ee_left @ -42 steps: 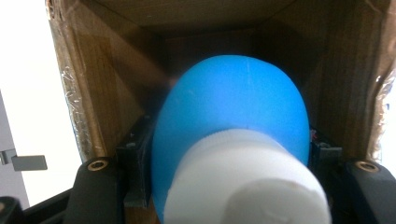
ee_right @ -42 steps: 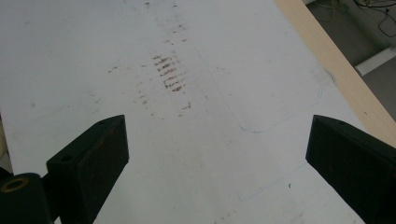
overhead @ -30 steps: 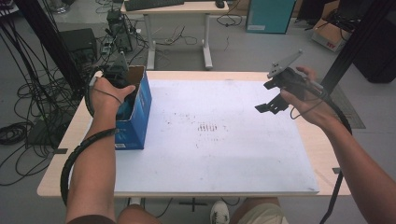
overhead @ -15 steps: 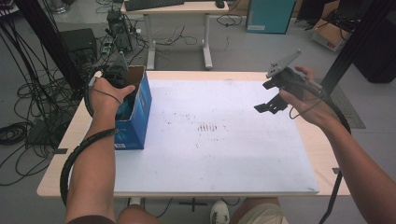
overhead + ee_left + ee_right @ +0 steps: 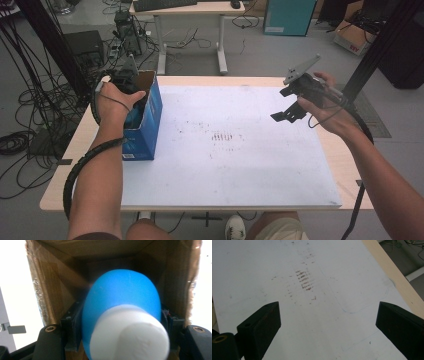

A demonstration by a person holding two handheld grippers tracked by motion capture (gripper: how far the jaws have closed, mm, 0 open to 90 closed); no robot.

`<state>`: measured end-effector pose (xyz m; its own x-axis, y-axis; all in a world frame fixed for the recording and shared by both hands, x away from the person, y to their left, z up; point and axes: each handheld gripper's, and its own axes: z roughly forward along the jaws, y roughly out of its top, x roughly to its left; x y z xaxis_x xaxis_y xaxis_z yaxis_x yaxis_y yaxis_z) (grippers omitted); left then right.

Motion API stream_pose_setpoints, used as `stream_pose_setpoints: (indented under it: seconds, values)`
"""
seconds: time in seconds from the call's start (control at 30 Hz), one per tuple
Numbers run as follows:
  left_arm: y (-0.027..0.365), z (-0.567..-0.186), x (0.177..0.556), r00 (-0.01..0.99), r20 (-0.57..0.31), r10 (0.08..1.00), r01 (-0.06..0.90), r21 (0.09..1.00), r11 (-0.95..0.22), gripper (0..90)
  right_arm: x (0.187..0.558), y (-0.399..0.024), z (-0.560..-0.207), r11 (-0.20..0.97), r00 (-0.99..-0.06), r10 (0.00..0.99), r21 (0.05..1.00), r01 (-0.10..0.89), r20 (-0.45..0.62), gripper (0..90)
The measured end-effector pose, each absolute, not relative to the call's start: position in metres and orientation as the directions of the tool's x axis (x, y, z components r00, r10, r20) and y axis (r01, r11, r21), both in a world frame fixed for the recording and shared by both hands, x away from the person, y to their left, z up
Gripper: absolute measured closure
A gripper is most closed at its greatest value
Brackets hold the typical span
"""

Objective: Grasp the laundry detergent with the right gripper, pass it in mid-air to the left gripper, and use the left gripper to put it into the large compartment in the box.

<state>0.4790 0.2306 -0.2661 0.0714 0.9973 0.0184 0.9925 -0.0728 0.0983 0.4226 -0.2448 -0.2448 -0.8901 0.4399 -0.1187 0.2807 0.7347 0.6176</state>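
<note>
Left gripper (image 5: 131,95) jaws, just easing apart, clamp blue bottle (image 5: 122,305) inside box (image 5: 150,117); right gripper (image 5: 327,322) jaws apart.

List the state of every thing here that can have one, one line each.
left claw: closed on the blue bottle; its jaws have just been opening a little, with the pads seemingly against the bottle's sides.
blue bottle: down inside the box, between the jaws.
white cap: on the bottle.
box: upright on the table, top open.
right claw: open, empty, held above the white sheet.
</note>
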Motion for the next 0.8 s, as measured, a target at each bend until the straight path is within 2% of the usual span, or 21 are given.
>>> stream_pose_setpoints:
  seconds: [0.5, 0.8]
  values:
    - [0.226, -0.243, 0.466, 0.092, 0.04, 0.995, 0.988, 0.125, -0.096, 31.9, 0.425, -0.24, -0.244, 0.734, -0.893, 0.434, 0.62, 0.275, -0.117, 5.8]
    - [0.222, -0.213, 0.447, 0.129, 0.047, 0.991, 0.976, 0.17, -0.135, 28.3, 0.427, -0.24, -0.246, 0.733, -0.888, 0.448, 0.613, 0.296, -0.107, 5.8]
